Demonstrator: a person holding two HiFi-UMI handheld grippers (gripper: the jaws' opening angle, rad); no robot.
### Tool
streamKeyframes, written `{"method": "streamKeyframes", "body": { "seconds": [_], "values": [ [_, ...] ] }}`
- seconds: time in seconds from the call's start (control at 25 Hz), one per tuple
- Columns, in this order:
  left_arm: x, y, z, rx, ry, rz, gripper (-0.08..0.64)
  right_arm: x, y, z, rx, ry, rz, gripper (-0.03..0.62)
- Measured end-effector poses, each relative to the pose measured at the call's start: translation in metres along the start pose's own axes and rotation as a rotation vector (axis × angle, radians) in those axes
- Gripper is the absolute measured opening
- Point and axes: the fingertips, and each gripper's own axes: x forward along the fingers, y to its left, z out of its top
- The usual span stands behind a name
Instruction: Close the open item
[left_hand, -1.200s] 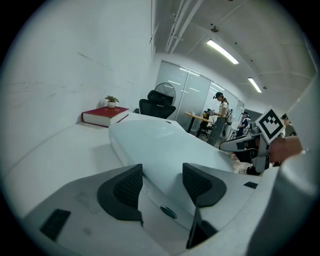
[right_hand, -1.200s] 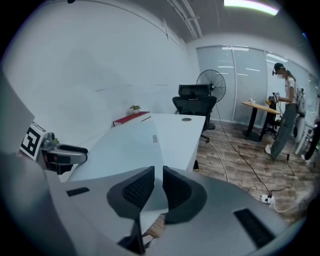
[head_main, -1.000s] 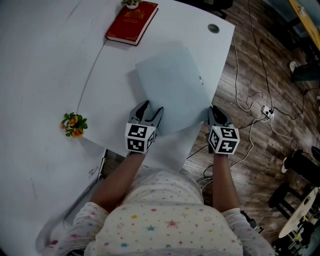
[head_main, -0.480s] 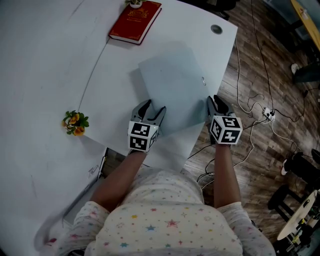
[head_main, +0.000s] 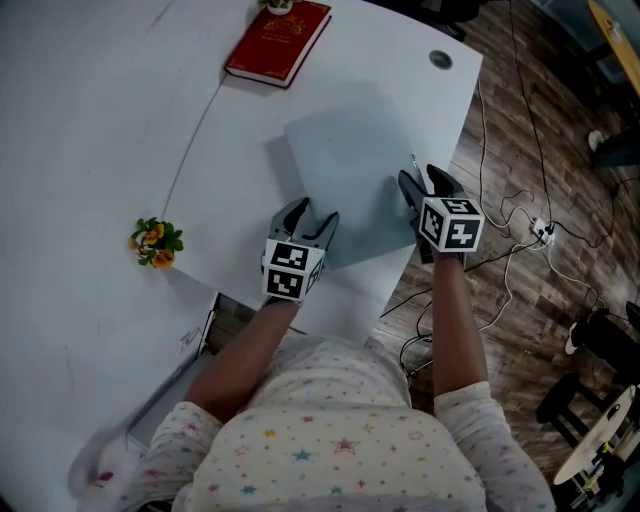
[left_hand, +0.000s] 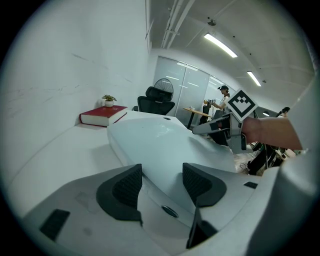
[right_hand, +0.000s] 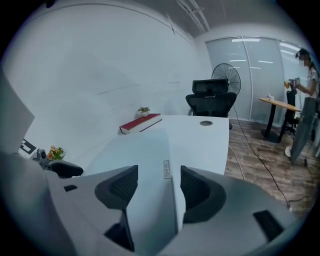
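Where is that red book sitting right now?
In the head view the red book lies near the far edge of the white table, beyond the pale grey laptop, with a small potted plant just behind it.

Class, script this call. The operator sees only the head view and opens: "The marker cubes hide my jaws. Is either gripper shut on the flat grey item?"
Observer: No. The left gripper is open, and the near edge of the flat grey item runs between its pads.
Operator: And the right one?
Observer: The right gripper is open too, astride the item's side edge by a small marked strip.
Operator: What lies past the table?
Observer: An office chair with a fan behind it.
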Motion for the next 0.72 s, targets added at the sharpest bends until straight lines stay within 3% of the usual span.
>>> {"method": "streamKeyframes", "body": {
  "seconds": [0.24, 0.44, 0.72],
  "values": [
    [0.001, 0.000, -0.001, 0.012, 0.017, 0.006, 0.250, 0.018, -0.001, 0.010, 0.016, -0.001, 0.017, 0.334],
    [0.001, 0.001, -0.001, 0.011, 0.016, 0.005, 0.250, 0.023, -0.015, 0.007, 0.014, 0.011, -0.059, 0.305],
    [0.001, 0.001, -0.001, 0.010, 0.010, 0.003, 0.250, 0.028, -0.020, 0.001, 0.058, 0.036, -0.067, 0.316]
  ]
}}
